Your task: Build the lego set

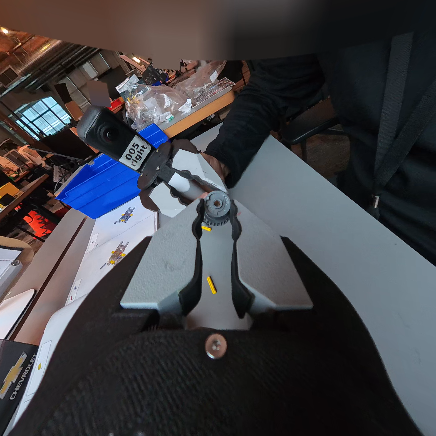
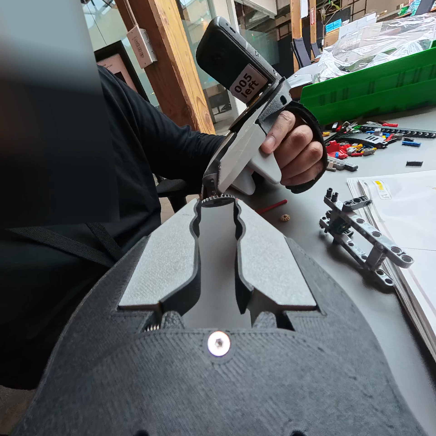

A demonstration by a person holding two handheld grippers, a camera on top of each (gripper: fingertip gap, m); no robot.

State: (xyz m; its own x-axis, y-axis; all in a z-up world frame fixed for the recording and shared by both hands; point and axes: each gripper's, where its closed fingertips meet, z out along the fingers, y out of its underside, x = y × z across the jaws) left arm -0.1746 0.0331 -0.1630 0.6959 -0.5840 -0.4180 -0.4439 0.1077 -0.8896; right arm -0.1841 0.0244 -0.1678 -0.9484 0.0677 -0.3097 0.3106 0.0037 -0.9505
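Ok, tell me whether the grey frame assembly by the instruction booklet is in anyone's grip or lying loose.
Lying loose: the grey frame assembly rests partly on the instruction booklet, no tongs touching it.

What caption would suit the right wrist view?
Both grippers meet on a toothed gear piece beside a half-built grey frame.

**Grey gear part gripped at the left fingertips**

A round grey plastic gear piece with a toothed black ring [image 1: 216, 207] is clamped between the tips of the left gripper [image 1: 216, 213], above a pale grey tabletop [image 1: 318, 224]. The right gripper [image 1: 186, 188], held by a hand in a black sleeve, is seen just behind the gear piece; its fingers' closure cannot be judged. Two short yellow plastic rods [image 1: 211, 285] lie on the tabletop between the left fingers. A blue plastic bin [image 1: 103, 186] and an open white instruction booklet [image 1: 113, 238] are seen to the left.
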